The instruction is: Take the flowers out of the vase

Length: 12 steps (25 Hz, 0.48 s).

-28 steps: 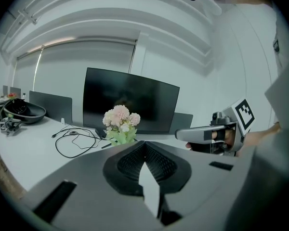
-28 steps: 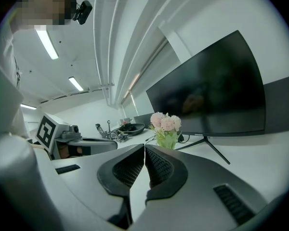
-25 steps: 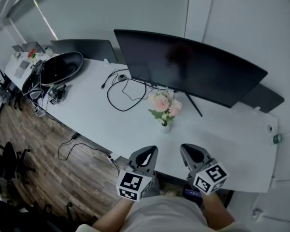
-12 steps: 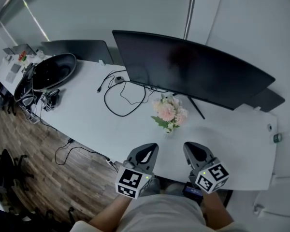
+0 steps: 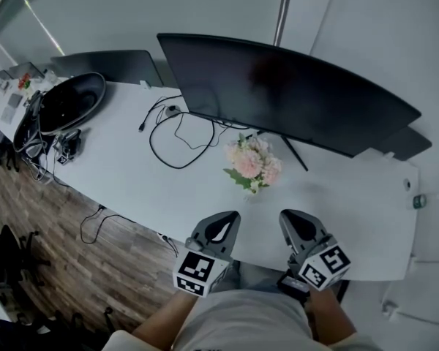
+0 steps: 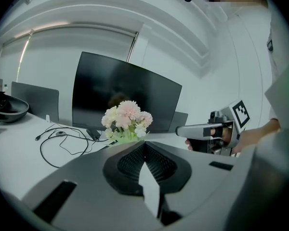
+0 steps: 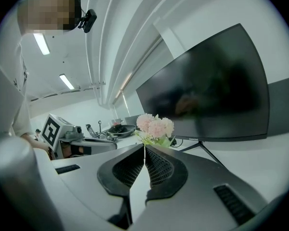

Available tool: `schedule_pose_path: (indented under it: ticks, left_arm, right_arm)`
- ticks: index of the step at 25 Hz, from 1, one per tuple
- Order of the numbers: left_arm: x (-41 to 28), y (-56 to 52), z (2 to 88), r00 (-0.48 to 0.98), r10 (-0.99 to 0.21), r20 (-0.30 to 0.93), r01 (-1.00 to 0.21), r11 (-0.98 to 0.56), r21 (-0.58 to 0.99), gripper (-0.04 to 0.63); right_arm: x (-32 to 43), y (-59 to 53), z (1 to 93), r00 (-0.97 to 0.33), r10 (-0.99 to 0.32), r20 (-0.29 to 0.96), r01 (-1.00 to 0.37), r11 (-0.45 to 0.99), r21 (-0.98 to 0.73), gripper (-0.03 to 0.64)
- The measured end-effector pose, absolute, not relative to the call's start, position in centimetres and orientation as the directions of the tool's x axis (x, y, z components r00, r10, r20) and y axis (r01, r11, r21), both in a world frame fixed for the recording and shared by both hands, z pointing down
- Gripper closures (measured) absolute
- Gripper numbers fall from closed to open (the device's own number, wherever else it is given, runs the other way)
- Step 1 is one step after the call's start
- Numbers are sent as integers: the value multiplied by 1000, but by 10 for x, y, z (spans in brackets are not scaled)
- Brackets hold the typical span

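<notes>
Tools first: holding left tool (image 5: pixel 224 224) and right tool (image 5: pixel 294 221) pressed together, empty, near tabletop (image 5: pixel 124 163) edge, facing flowers (image 5: pixel 252 163) upright in barely visible vase before monitor (image 5: pixel 293 93), judging blooms light, soft, crushable, likely needing gentle pinching low on stems.

Curved dark monitor (image 5: pixel 293 97) on white desk (image 5: pixel 124 167), black cable (image 5: pixel 177 134) looped beside its stand, wood floor (image 5: pixel 51 232) below.
</notes>
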<state>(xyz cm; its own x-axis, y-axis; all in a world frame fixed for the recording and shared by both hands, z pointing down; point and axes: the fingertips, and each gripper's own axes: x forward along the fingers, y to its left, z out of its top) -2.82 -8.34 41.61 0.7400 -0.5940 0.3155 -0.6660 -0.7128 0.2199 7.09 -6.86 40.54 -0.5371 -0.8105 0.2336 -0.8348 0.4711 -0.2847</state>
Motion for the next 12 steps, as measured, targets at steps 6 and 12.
schedule_pose_path:
  ticks: [6, 12]
  left_arm:
    - [-28, -84, 423, 721, -605, 336, -686, -690, 229, 592]
    - [-26, -86, 426, 707, -617, 346, -702, -674, 232, 592]
  right_arm:
    - [66, -80, 412, -571, -779, 258, -818, 514, -259, 584]
    - [64, -87, 420, -592, -759, 272, -804, 532, -266, 584]
